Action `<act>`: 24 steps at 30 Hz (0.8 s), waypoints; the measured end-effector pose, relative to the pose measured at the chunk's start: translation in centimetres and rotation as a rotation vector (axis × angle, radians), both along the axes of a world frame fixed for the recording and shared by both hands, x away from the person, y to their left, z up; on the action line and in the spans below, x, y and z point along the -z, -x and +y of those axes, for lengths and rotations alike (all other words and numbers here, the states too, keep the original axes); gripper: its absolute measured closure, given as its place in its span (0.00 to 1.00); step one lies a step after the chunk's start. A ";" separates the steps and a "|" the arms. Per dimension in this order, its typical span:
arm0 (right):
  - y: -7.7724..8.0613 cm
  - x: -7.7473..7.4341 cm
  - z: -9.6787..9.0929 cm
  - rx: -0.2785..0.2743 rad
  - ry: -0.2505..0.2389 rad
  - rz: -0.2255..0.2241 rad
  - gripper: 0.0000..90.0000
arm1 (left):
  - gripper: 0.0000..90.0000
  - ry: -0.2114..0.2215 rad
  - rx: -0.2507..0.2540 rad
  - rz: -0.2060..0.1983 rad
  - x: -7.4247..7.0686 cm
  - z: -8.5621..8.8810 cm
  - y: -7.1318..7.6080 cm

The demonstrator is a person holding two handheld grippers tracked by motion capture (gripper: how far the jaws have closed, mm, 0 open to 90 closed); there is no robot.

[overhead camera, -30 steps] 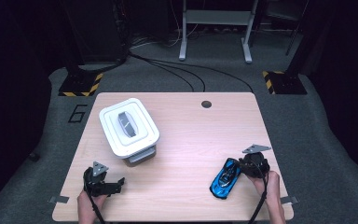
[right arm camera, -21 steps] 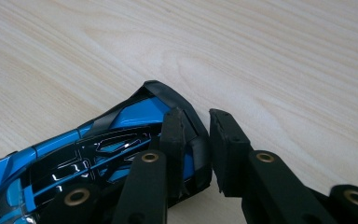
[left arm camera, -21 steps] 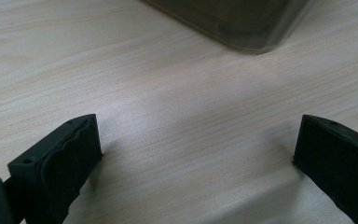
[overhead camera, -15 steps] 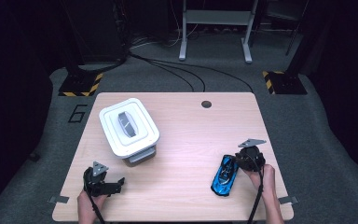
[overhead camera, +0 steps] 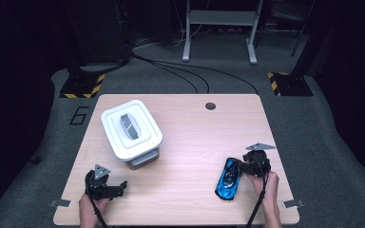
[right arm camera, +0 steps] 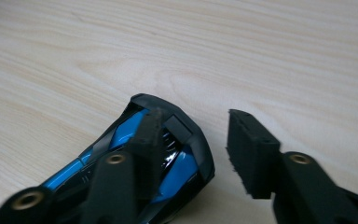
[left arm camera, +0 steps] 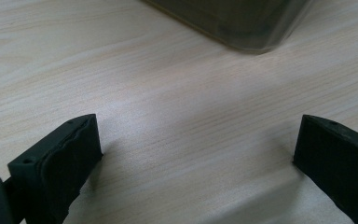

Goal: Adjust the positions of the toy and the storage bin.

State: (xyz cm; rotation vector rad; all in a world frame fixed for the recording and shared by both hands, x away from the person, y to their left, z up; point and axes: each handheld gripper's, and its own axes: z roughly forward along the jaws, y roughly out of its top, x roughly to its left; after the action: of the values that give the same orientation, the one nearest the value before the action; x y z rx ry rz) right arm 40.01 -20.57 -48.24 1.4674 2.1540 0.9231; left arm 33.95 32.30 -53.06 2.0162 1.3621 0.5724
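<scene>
While the high view has us looking down on the table (overhead camera: pixel 190 142), we see the blue toy car (overhead camera: pixel 229 178) lying near the right front edge, its long axis running from near-left to far-right, with its far end just at the right gripper (overhead camera: pixel 248 166). The right hand (overhead camera: pixel 265 186) sits just right of the car, so that arm is plainly the nearer one; the left gripper (overhead camera: pixel 116 186) rests well apart at the near left, with the white lidded box (overhead camera: pixel 131 129) beyond it and to its right. In the left gripper view, we find the jaws standing wide apart over bare wood, nothing between them, and a dark corner of the box at the top edge (left arm camera: pixel 233 23). In the right gripper view, the car (right arm camera: pixel 182 163) lies to the left of the gripper's line, its rounded end pointing away from us; one jaw lies over the car's roof while the other stands on the bare table to the right, so the car is beside the gap rather than inside it. These jaws have just been opening and now stand partly apart, with only wood between them. We judge that the coming move turns on this offset: the gripper would need to shift left across the car's narrow width, or open wider, before the jaws could straddle the body across its long axis.
</scene>
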 end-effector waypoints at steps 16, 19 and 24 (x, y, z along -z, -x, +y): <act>5.6 0.6 3.4 0.171 -0.070 0.025 0.10 | 0.01 -0.002 0.001 0.000 0.0 0.0 0.0; 6.0 1.2 4.5 0.181 -0.061 0.044 0.00 | 0.01 -0.001 0.000 -0.001 0.0 0.0 0.0; 6.3 1.9 6.0 0.216 -0.049 0.035 0.00 | 0.01 -0.002 0.001 0.000 0.0 0.0 0.0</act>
State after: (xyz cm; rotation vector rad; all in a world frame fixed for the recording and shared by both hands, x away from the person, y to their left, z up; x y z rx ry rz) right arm 33.67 -14.57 -50.15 1.7123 1.9603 0.8830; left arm 33.94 32.30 -53.05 2.0176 1.3610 0.5738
